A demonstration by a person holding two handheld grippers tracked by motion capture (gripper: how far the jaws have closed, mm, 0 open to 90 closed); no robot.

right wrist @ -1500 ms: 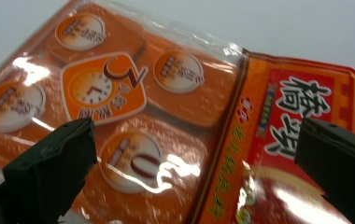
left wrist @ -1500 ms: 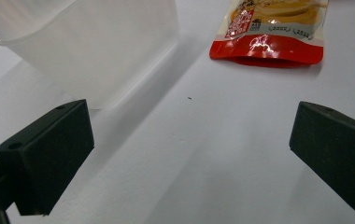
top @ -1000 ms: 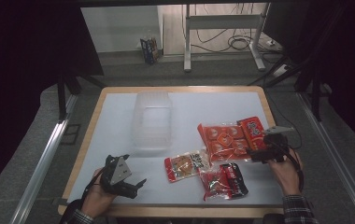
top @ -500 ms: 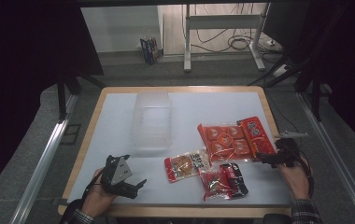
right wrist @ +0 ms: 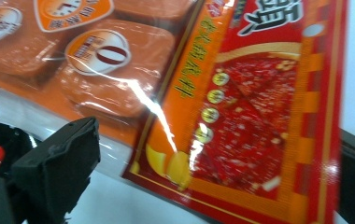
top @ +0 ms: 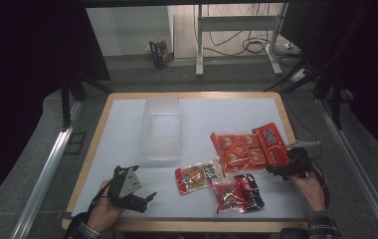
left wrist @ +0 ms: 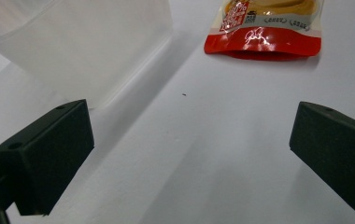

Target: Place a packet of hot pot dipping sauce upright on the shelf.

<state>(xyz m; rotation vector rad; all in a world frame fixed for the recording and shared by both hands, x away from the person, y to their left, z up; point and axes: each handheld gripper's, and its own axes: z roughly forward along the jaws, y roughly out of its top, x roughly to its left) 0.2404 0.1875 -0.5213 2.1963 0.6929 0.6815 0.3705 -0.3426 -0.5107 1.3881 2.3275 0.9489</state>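
Red snack packet (right wrist: 255, 116) between open right gripper (right wrist: 203, 172) jaws, on table (top: 127, 129)

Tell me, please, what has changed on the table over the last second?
The right gripper has drawn back toward the person from over the red packet; its open jaws now straddle the packet's near end. The left gripper, the clear tub and the other snack packets have stayed where they were.

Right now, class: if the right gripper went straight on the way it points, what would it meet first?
Most likely the red snack packet: the right gripper stands open with its jaws either side of it. How near it is, I cannot tell.
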